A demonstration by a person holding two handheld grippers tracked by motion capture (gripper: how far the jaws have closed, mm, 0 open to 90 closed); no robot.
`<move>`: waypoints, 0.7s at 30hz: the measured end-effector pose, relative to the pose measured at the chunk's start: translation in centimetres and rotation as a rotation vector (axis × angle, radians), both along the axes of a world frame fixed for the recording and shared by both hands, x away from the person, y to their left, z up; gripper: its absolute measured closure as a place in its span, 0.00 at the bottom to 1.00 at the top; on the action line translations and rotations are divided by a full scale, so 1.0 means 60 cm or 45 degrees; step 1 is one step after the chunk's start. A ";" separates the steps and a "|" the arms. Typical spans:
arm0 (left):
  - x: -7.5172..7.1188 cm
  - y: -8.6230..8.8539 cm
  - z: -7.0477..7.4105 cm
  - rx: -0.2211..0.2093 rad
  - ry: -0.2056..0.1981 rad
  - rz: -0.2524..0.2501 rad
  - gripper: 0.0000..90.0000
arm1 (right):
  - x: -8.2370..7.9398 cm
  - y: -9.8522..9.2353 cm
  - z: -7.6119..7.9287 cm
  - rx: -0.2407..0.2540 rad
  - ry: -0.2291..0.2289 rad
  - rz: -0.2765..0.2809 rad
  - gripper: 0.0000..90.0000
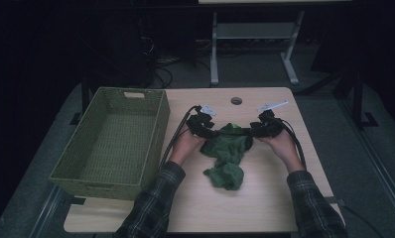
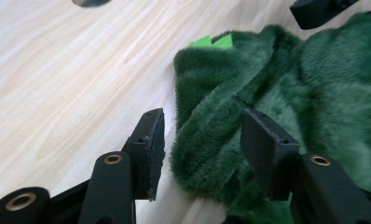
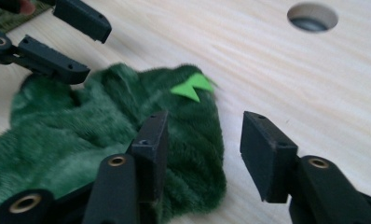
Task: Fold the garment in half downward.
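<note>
A dark green fuzzy garment (image 1: 226, 154) lies crumpled in the middle of the wooden table (image 1: 265, 198). My left gripper (image 1: 216, 132) reaches its far edge from the left, and my right gripper (image 1: 246, 132) from the right. In the left gripper view the left gripper (image 2: 202, 149) stands open astride a fold of the garment (image 2: 277, 93), its pads apart from the fabric. In the right gripper view the right gripper (image 3: 202, 149) is open too: one jaw lies over the garment (image 3: 81, 126), the other over bare wood. A light green spiked patch (image 3: 193, 86) shows at the garment's edge.
A woven green basket (image 1: 161, 119) stands at the table's left side. A round cable hole (image 1: 236, 100) sits near the far edge. Cables trail from both grippers. A metal frame stands on the floor beyond the table.
</note>
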State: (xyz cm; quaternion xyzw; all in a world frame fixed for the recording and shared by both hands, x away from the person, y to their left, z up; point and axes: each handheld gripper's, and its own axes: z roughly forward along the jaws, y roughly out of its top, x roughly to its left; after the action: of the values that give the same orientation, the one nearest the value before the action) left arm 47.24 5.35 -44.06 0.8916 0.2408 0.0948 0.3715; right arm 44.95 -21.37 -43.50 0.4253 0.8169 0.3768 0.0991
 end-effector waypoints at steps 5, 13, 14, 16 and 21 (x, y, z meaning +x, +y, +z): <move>0.007 -0.005 -0.020 0.003 0.022 0.012 0.53 | 0.004 -0.002 -0.020 -0.023 0.042 0.001 0.54; 0.018 -0.009 -0.036 0.037 0.047 0.014 0.55 | 0.007 0.007 -0.034 -0.065 0.060 0.021 0.54; 0.020 -0.010 -0.038 0.035 0.049 0.017 0.55 | 0.008 0.007 -0.036 -0.075 0.054 0.017 0.54; 0.022 -0.010 -0.039 0.034 0.047 0.019 0.57 | 0.009 0.007 -0.040 -0.095 0.055 0.005 0.56; 0.023 -0.013 -0.040 0.030 0.052 0.014 0.67 | 0.012 0.007 -0.045 -0.124 0.051 -0.023 0.65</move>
State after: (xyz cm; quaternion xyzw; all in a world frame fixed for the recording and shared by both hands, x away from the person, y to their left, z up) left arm 48.63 4.58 -46.46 0.8963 0.2520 0.0814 0.3557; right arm 45.68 -20.92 -46.19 0.4347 0.8323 0.3270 0.1067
